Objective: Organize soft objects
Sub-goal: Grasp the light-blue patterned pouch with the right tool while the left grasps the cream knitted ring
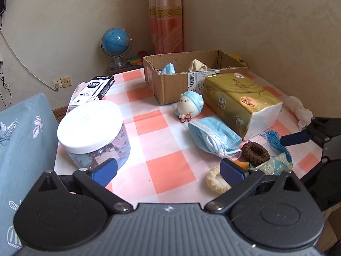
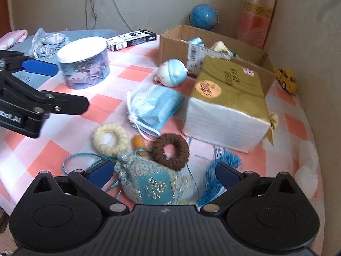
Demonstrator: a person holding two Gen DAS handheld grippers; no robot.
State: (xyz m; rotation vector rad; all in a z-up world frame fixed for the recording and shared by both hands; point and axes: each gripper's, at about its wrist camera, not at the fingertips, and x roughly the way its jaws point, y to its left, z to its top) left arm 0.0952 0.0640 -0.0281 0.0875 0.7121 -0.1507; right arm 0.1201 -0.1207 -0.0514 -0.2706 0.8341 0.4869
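Note:
A blue brocade pouch [image 2: 153,183] with a blue tassel [image 2: 219,170] lies between the open fingers of my right gripper [image 2: 164,176]; it also shows in the left wrist view [image 1: 275,164]. Beside it lie a brown scrunchie [image 2: 170,150], a cream scrunchie [image 2: 110,138], and blue face masks [image 2: 153,106]. A white-and-blue plush [image 2: 172,74] sits by the cardboard box [image 2: 170,42], which holds a mask and a cream item. My left gripper [image 1: 168,170] is open and empty over the checked tablecloth, with the cream scrunchie [image 1: 215,181] by its right finger.
A gold tissue pack [image 2: 228,106] lies in front of the box. A white-lidded clear jar [image 1: 91,128] stands at the left, with a black-and-white box [image 1: 96,89] behind it. A globe [image 1: 116,42], a yellow toy car [image 2: 286,80] and crumpled white tissue [image 1: 298,108] sit near the walls.

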